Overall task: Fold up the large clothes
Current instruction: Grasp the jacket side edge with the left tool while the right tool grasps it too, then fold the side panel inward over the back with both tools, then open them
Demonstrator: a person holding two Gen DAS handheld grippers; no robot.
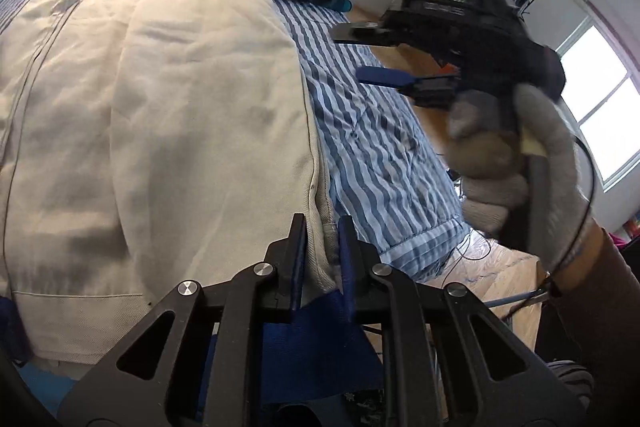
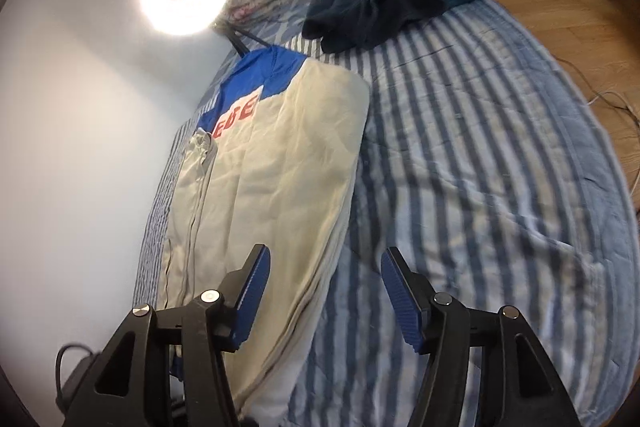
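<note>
I have the left gripper [image 1: 322, 259] pinching the hem corner of the cream jacket [image 1: 160, 115] between its fingers, the right gripper [image 2: 322, 291] wide above it, so next I carry that hem forward toward the collar.

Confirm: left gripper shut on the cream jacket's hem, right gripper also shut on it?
Half right. The left gripper is shut on the cream jacket at its hem, but the right gripper is open, holding nothing, above the jacket's edge; the right wrist view shows it.
</note>
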